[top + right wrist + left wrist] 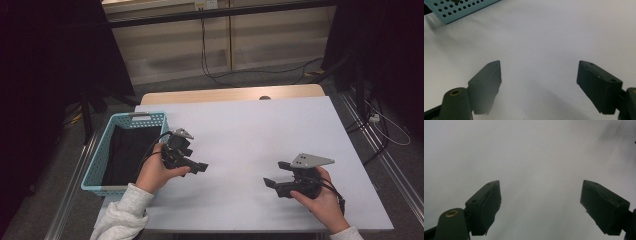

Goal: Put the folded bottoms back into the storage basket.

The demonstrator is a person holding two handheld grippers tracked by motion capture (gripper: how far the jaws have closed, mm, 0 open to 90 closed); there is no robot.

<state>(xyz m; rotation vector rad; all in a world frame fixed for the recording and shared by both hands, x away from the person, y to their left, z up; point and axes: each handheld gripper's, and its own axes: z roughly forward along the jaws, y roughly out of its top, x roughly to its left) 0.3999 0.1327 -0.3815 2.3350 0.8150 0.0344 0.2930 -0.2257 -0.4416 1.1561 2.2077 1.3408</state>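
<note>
L claw [199, 167]: my jaws wide, empty, low over table [250, 125] by basket [107, 150].
R claw [274, 185]: wide, empty, parked, faces L.

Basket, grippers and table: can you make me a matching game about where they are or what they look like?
Things:
1. basket
2. left gripper
3. right gripper
4. table

Descriptions:
A. white top, bare in the middle
B. light blue with holes, at the table's left edge
C. open, held close beside the basket
D. open, held near the table's right front, grey plate on top

Pairs: 1-B, 2-C, 3-D, 4-A
</note>
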